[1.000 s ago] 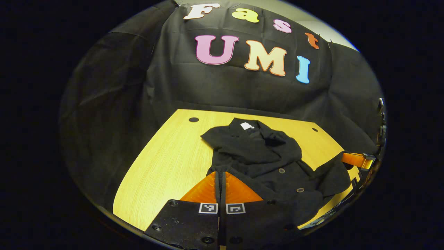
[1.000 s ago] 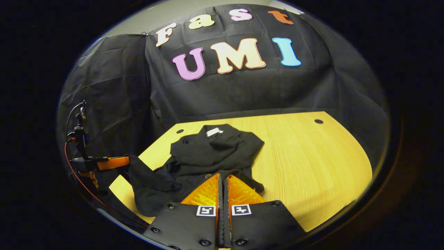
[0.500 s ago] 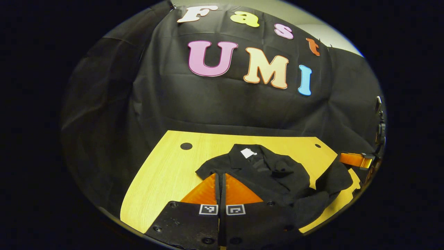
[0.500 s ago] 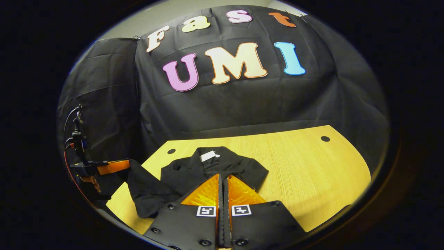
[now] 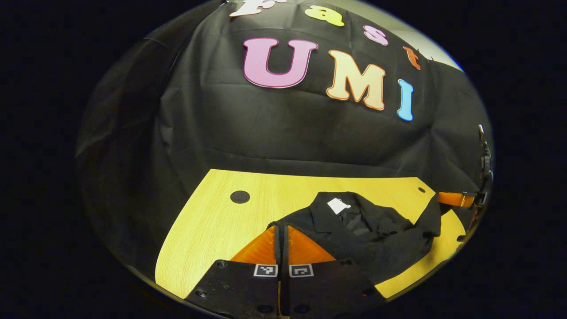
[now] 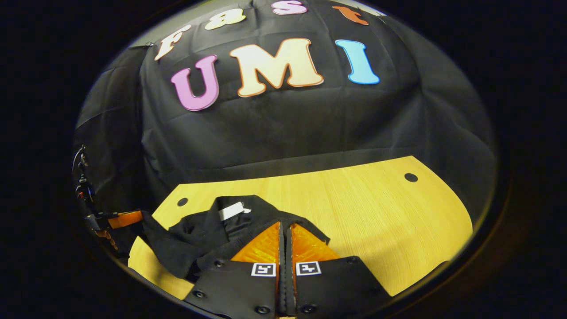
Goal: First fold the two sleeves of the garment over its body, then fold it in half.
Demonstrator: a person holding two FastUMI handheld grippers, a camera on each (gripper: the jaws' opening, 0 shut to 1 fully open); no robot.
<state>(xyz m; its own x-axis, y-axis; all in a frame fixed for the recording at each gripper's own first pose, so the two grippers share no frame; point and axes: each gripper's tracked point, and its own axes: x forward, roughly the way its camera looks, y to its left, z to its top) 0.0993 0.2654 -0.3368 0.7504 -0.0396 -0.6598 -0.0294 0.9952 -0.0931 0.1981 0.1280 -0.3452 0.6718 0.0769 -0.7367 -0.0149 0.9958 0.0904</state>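
Both cameras sit low and close over the bench's near edge, facing its far edge and the booth wall. The left gripper view looks from nearer the left corner, the right gripper view from farther right. Both take in the bench (image 5: 212, 212) (image 6: 381, 208) and the black garment (image 5: 376, 235) (image 6: 199, 230).

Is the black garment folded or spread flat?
Mid-fold: both grippers pinch its hem, lifted toward the collar tag on the garment.

Light wooden table (image 6: 376, 212) with round dark holes, a black garment (image 5: 376, 235) lying on it.
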